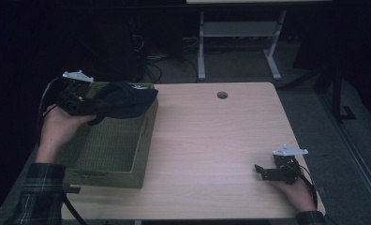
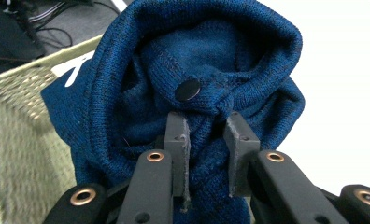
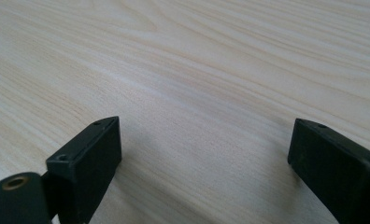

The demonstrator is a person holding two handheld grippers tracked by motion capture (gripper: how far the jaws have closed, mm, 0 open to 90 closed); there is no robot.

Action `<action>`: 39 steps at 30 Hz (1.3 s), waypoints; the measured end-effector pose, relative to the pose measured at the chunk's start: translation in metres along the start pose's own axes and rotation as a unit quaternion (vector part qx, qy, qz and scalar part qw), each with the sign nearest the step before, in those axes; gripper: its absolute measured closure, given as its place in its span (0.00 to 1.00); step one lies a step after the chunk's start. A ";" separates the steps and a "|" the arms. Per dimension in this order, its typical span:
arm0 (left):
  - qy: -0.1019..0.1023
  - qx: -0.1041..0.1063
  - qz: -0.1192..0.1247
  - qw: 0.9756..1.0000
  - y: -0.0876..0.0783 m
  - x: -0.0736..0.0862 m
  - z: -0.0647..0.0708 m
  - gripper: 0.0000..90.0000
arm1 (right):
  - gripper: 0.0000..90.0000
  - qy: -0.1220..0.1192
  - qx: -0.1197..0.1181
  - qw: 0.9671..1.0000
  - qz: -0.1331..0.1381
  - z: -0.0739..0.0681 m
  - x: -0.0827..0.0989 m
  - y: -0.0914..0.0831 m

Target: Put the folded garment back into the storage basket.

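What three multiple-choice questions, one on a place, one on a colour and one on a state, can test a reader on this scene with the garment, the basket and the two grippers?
1. Where is the dark blue knitted garment?
A. flat at the table's middle
B. held over the far corner of the green woven basket
C. on the floor

2. What colour is the garment's round button?
A. white
B. red
C. black

3. How do the right gripper jaws stand?
A. wide apart, nothing between them
B. shut on cloth
C. shut on the basket rim

Answers:
1 B, the left gripper pinches it above the basket.
2 C, it looks black against the knit.
3 A, bare wooden table lies between them.
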State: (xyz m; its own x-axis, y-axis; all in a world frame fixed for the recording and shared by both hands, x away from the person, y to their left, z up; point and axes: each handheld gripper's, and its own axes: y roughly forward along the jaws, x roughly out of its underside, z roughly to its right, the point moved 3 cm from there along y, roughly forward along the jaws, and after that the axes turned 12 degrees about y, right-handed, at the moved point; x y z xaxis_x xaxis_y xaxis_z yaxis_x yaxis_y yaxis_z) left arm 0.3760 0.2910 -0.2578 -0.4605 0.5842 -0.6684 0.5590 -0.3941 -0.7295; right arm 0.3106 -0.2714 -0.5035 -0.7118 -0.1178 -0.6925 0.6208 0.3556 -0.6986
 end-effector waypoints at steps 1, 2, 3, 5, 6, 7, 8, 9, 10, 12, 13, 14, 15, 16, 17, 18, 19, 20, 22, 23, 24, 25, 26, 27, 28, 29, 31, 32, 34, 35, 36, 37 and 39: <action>-0.003 -0.002 0.000 1.000 0.000 0.002 -0.001 0.82 | 0.10 0.000 0.000 1.000 0.000 0.000 0.000 0.000; -0.003 -0.002 0.000 1.000 0.000 0.002 -0.001 0.82 | 0.10 0.000 0.000 1.000 0.000 0.000 0.000 0.000; -0.008 -0.006 0.000 1.000 -0.001 0.009 -0.005 0.82 | 0.10 0.000 0.000 1.000 0.000 0.000 0.000 0.000; -0.013 -0.012 -0.004 1.000 0.000 0.015 -0.009 0.82 | 0.10 0.000 0.000 1.000 0.000 0.000 0.000 0.000; -0.013 -0.012 -0.004 1.000 0.000 0.015 -0.009 0.82 | 0.10 0.000 0.000 1.000 0.000 0.000 0.000 0.000; -0.018 -0.018 -0.009 1.000 0.002 0.021 -0.012 0.82 | 0.10 0.000 0.000 1.000 0.000 0.000 0.000 0.000; -0.018 -0.018 -0.009 1.000 0.002 0.021 -0.012 0.82 | 0.10 0.000 0.000 1.000 0.000 0.000 0.000 0.000; -0.021 -0.023 -0.017 0.999 0.005 0.027 -0.014 0.82 | 0.10 0.000 0.000 1.000 0.000 0.000 0.000 0.000; -0.021 -0.023 -0.017 0.999 0.005 0.027 -0.014 0.82 | 0.10 0.000 0.000 1.000 0.000 0.000 0.000 0.000; -0.027 -0.024 -0.028 0.999 0.012 0.038 -0.019 0.82 | 0.10 0.000 0.000 1.000 0.000 0.000 0.000 0.000; -0.028 -0.024 -0.030 0.999 0.014 0.040 -0.020 0.82 | 0.10 0.000 0.000 1.000 0.000 0.000 0.000 0.000; -0.032 -0.023 -0.034 0.999 0.018 0.044 -0.022 0.82 | 0.10 0.000 0.000 1.000 0.000 0.000 0.000 0.000; -0.032 -0.022 -0.037 0.999 0.021 0.047 -0.022 0.82 | 0.10 0.000 0.000 1.000 0.000 0.000 0.000 0.000; -0.031 -0.019 -0.040 0.999 0.025 0.050 -0.023 0.82 | 0.10 -0.001 0.000 1.000 0.000 0.000 0.000 0.000; -0.035 -0.017 -0.042 0.998 0.028 0.053 -0.023 0.82 | 0.10 -0.001 0.000 1.000 0.000 0.000 0.000 0.000; -0.035 -0.017 -0.042 0.998 0.028 0.053 -0.023 0.82 | 0.10 -0.001 0.000 1.000 0.000 0.000 0.000 0.000; -0.037 -0.015 -0.044 0.998 0.032 0.056 -0.023 0.82 | 0.10 -0.001 0.000 1.000 0.000 0.000 0.000 0.000; -0.035 -0.013 -0.047 0.998 0.035 0.058 -0.023 0.82 | 0.10 -0.001 0.000 1.000 0.000 0.000 0.000 0.000; -0.034 -0.013 -0.055 0.998 0.042 0.062 -0.023 0.82 | 0.10 -0.001 0.000 1.000 0.000 0.000 0.000 0.000; -0.028 -0.021 -0.068 0.997 0.049 0.066 -0.023 0.82 | 0.10 -0.001 0.000 1.000 0.000 0.000 0.000 0.000; -0.028 -0.021 -0.068 0.997 0.049 0.066 -0.023 0.82 | 0.10 -0.001 0.000 1.000 0.000 0.000 0.000 0.000; -0.028 -0.023 -0.076 0.996 0.055 0.070 -0.023 0.82 | 0.10 0.000 0.000 1.000 0.000 0.000 0.000 0.000; -0.028 -0.023 -0.076 0.996 0.055 0.070 -0.023 0.82 | 0.10 0.000 0.000 1.000 0.000 0.000 0.000 0.000; -0.029 -0.024 -0.079 0.996 0.059 0.073 -0.023 0.82 | 0.10 -0.001 0.000 1.000 0.000 0.000 0.000 0.000; -0.030 -0.023 -0.081 0.996 0.061 0.075 -0.023 0.82 | 0.10 -0.001 0.000 1.000 0.000 0.000 0.000 0.000; -0.028 -0.020 -0.084 0.996 0.064 0.078 -0.023 0.82 | 0.10 -0.001 0.000 1.000 0.000 0.000 0.000 0.000; -0.031 -0.017 -0.091 0.995 0.071 0.083 -0.022 0.82 | 0.10 0.000 0.000 1.000 0.000 0.000 0.000 0.000; -0.032 -0.014 -0.097 0.995 0.075 0.086 -0.023 0.82 | 0.10 0.000 0.000 1.000 0.000 0.000 0.000 0.000; -0.035 -0.011 -0.102 0.994 0.079 0.090 -0.023 0.82 | 0.10 0.000 0.000 1.000 0.000 0.000 0.000 0.000; -0.040 -0.008 -0.107 0.993 0.083 0.093 -0.022 0.82 | 0.10 0.000 0.000 1.000 0.000 0.000 0.000 0.000; -0.042 -0.004 -0.109 0.993 0.085 0.095 -0.023 0.82 | 0.10 -0.001 0.000 1.000 0.000 0.000 0.000 0.000; -0.045 -0.002 -0.110 0.993 0.088 0.098 -0.023 0.81 | 0.10 0.000 0.000 1.000 0.000 0.000 0.000 0.000; -0.051 0.010 -0.113 0.992 0.094 0.104 -0.023 0.81 | 0.10 0.000 0.000 1.000 0.000 0.000 0.000 0.000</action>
State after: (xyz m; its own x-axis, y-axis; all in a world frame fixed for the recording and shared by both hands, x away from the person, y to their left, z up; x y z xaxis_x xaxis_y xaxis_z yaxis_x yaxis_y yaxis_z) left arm 0.3963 0.3305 -0.3921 -0.6406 0.5841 -0.4985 0.4203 -0.2765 -0.8642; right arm 0.3106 -0.2715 -0.5035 -0.7116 -0.1186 -0.6925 0.6204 0.3564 -0.6986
